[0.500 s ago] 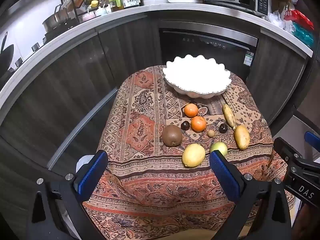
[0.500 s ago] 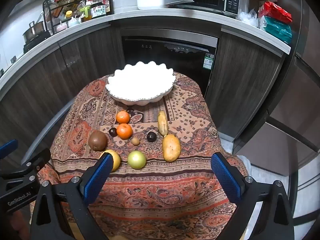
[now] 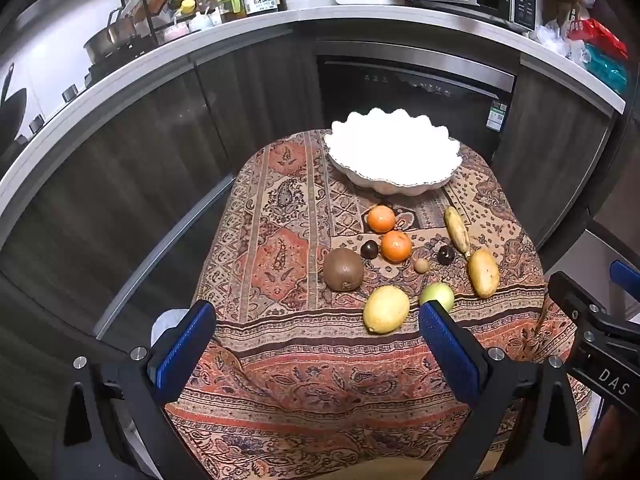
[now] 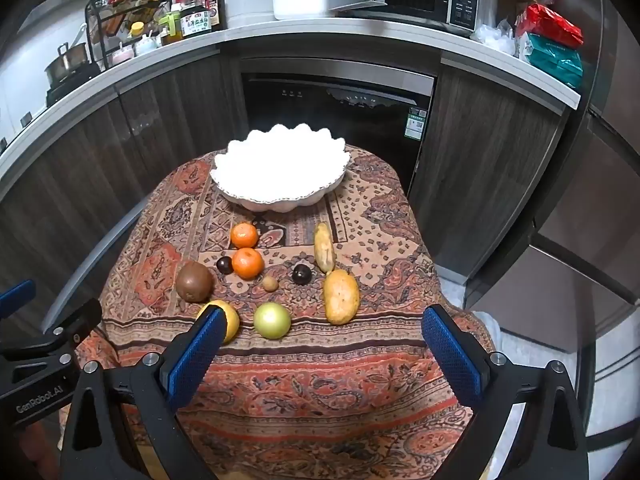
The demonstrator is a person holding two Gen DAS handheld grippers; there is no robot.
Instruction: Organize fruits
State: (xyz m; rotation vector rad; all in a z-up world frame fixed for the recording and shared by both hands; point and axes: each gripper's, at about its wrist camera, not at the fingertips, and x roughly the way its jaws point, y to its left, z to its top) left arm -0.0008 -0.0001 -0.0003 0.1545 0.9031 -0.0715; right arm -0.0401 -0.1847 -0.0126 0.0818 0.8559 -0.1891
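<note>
The fruits, like the two round orange tangerines [image 3: 395, 245], lie on the cloth-covered worktop [image 3: 280, 344], just near of the empty white scalloped bowl [image 3: 392, 156]. Nothing has changed since a moment ago. Both the left gripper [image 3: 316, 350] and right gripper [image 4: 320, 354] hang wide open, holding nothing, so sorting has not started.

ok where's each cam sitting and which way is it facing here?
Left wrist: on the left gripper, angled down across the table at the fruit and white bowl; own open fingers show, right gripper at right edge.
Right wrist: on the right gripper, same downward angle; own open fingers show, left gripper at left edge.
Shared: bowl, two oranges, kiwi, kitchen counter.
</note>
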